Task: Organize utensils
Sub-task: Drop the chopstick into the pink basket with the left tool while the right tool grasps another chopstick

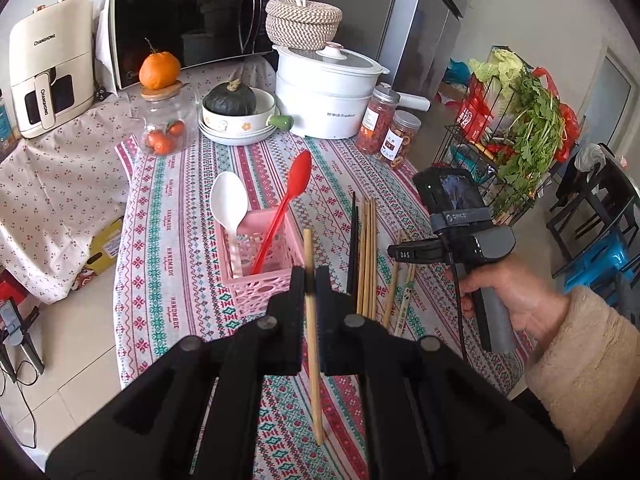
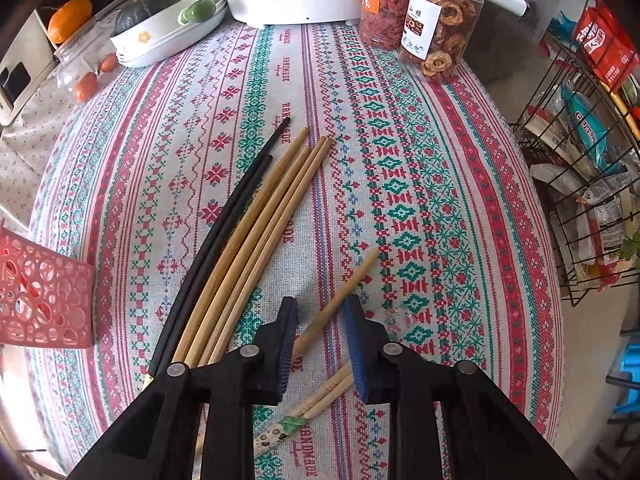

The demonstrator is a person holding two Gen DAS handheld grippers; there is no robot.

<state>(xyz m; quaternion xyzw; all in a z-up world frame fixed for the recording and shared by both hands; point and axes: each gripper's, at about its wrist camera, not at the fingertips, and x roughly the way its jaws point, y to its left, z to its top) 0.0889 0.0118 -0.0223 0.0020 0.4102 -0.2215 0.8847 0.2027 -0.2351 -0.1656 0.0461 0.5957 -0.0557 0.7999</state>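
Note:
My left gripper point(image 1: 311, 276) is shut on one wooden chopstick point(image 1: 314, 360), held upright just in front of the pink basket point(image 1: 260, 292). A white spoon point(image 1: 229, 200) and a red spoon point(image 1: 298, 176) stand in that basket. Beside it lie several wooden chopsticks point(image 2: 272, 200) and a black pair point(image 2: 240, 188). My right gripper point(image 2: 319, 308) points down at the cloth. Its jaws are narrowly apart, and a loose wooden chopstick point(image 2: 360, 268) crosses slantwise between them. A paper-sleeved pair point(image 2: 320, 400) lies under the gripper.
At the back of the table stand a white electric pot point(image 1: 324, 92), two snack jars point(image 1: 376, 120), a bowl with a green squash point(image 1: 236, 108) and a glass jar of oranges point(image 1: 164, 128). A wire rack of greens point(image 1: 512, 120) stands off the right edge.

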